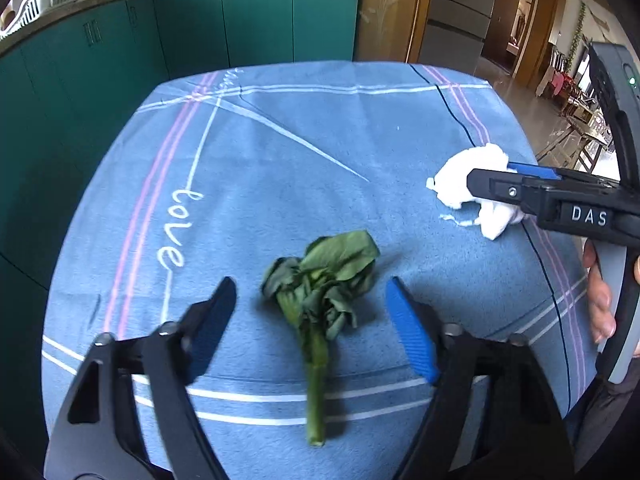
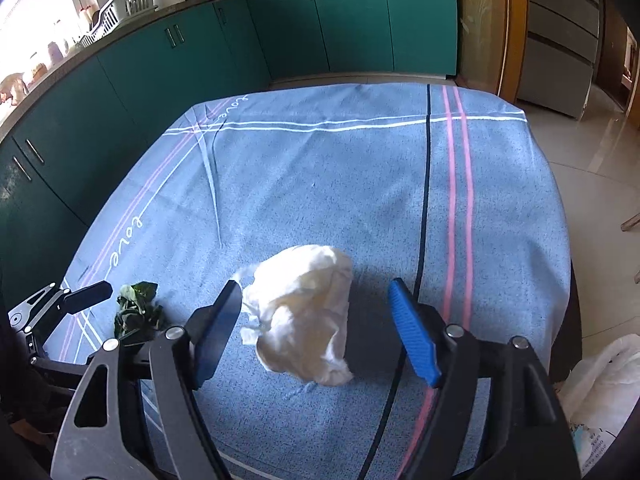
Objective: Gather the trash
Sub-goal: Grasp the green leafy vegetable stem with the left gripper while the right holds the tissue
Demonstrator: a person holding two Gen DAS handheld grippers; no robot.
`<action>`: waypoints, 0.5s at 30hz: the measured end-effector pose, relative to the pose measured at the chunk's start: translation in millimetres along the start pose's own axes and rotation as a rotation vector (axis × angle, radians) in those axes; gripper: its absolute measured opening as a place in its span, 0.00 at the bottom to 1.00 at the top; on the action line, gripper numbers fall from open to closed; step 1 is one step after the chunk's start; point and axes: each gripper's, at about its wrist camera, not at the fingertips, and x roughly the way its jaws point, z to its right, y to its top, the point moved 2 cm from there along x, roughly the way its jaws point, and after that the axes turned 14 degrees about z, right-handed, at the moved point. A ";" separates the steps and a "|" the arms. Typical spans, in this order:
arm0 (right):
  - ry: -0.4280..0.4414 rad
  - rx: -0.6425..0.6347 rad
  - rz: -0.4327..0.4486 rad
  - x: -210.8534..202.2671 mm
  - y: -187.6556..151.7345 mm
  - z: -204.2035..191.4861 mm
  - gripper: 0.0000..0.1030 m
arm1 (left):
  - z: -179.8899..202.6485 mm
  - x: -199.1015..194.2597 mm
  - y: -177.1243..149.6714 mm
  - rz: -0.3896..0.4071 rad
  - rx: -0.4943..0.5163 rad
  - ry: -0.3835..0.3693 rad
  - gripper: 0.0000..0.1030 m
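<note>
A table draped in a blue woven cloth point(image 1: 320, 152) with white, pink and dark stripes and the word "love" stitched in white fills both views, standing before a run of teal cabinet doors point(image 2: 352, 28). At the lower right of the right wrist view a white plastic bag point(image 2: 604, 380) sits off the table's edge.

The right gripper point(image 2: 316, 308) has its jaws spread apart over a crumpled white paper tissue point(image 2: 304, 316) lying on the cloth – the wad sits between the two fingers, close against the left one and clear of the blue ribbed pad on the right. The left gripper point(image 1: 310, 304) is likewise spread wide, with a wilted dark-green leafy vegetable stalk point(image 1: 320, 300) lying on the cloth between its fingers and touching neither. Tissue and stalk lie well apart – the stalk towards the "love" stripe, the tissue nearer the dark line. A few fingers point(image 1: 600, 304) wrap the right gripper's handle at the frame edge.
</note>
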 end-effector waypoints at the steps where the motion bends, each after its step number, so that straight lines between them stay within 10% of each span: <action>1: -0.005 -0.008 -0.005 2.3 -1.1 -1.5 0.73 | 1.6 0.9 -0.8 -0.006 0.002 -0.005 0.61; 7: -0.023 -0.055 -0.015 11.4 -5.5 -10.8 0.74 | 0.9 -3.7 -4.2 -0.007 0.022 -0.004 0.26; 15: -0.061 -0.101 -0.009 16.4 -10.5 -19.6 0.76 | 4.3 -25.9 -3.5 0.043 0.048 -0.013 0.18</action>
